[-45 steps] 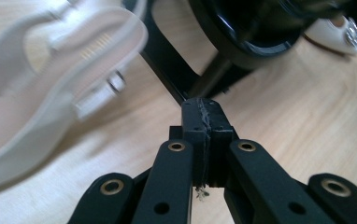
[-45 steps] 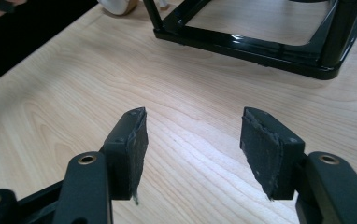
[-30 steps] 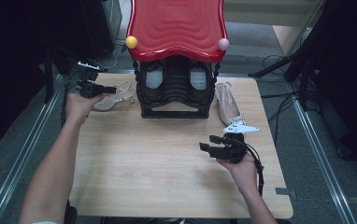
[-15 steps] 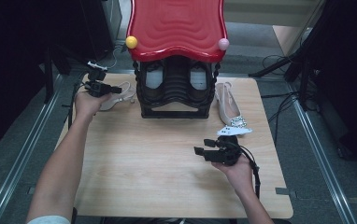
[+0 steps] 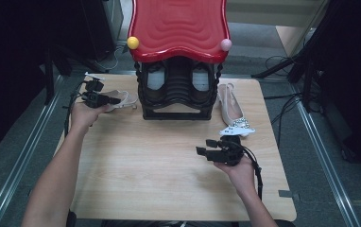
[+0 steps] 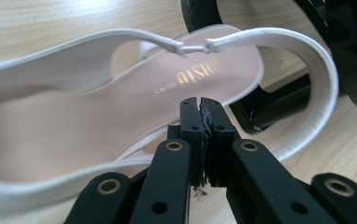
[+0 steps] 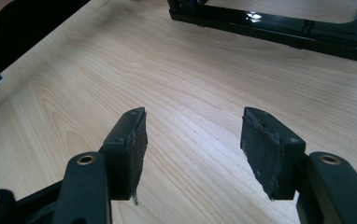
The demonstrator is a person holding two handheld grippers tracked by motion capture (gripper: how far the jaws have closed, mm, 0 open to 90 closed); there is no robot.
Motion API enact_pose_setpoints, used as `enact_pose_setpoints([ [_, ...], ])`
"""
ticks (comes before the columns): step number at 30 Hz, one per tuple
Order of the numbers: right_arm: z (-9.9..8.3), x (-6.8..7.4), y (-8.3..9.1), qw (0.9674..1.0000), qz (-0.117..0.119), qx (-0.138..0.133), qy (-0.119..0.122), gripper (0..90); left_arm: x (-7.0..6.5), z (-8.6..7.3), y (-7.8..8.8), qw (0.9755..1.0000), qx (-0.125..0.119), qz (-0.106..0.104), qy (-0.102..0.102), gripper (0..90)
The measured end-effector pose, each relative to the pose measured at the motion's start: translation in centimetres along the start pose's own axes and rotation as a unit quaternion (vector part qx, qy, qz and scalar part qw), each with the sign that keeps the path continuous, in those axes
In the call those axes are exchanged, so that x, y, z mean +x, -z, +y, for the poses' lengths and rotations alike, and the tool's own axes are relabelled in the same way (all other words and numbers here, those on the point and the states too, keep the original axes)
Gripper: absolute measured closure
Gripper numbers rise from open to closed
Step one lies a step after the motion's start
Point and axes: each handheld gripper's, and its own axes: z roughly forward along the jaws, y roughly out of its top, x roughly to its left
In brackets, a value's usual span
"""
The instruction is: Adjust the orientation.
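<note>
Reaching at ten o'clock, the left gripper (image 6: 200,105) is closed empty over a white sandal (image 6: 74,121) beside the rack (image 5: 178,101); right gripper (image 7: 193,135) held wide; reopening judged necessary before grasping.

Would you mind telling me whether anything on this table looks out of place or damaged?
The two shoes lie apart: one left of the black rack, the other right of it, on the table rather than in the rack. The left gripper has frayed pads, with threads sticking out at the seam. Nothing is spilled.
</note>
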Motion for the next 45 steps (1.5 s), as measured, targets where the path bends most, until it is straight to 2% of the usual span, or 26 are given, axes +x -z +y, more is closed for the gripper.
enact_pose_setpoints([
  [6,0.3,0.0,-0.4,1.0,0.004,0.001,0.004,41.8,0.6,-0.7,0.8,1.0,0.002,0.0,0.008,87.3],
  [16,1.0,0.1,-1.4,0.9998,0.017,0.005,0.011,41.7,0.9,-1.5,1.8,0.9997,0.002,0.018,0.015,87.2],
  [19,1.2,0.2,-1.7,0.9996,0.022,0.008,0.014,41.7,1.3,-1.8,2.4,0.9996,0.005,0.016,0.021,87.0],
  [27,1.6,0.5,-2.5,0.9992,0.031,0.014,0.019,41.7,2.0,-2.3,3.6,0.9987,-0.004,0.035,0.036,86.4],
  [29,1.7,0.5,-2.6,0.9991,0.033,0.014,0.021,41.7,1.8,-2.3,3.7,0.9986,-0.01,0.034,0.04,85.7],
  [35,1.8,0.7,-2.9,0.999,0.033,0.018,0.022,41.7,0.3,-2.0,3.7,0.9991,-0.015,0.031,0.026,85.1],
  [41,1.8,0.8,-3.0,0.9989,0.035,0.019,0.025,41.9,-1.3,-2.1,3.5,0.9997,-0.011,0.014,0.017,86.1],
  [45,1.7,0.8,-2.9,0.999,0.034,0.02,0.022,41.9,-1.5,-2.7,3.2,0.9996,-0.007,0.016,0.021,86.5],
])
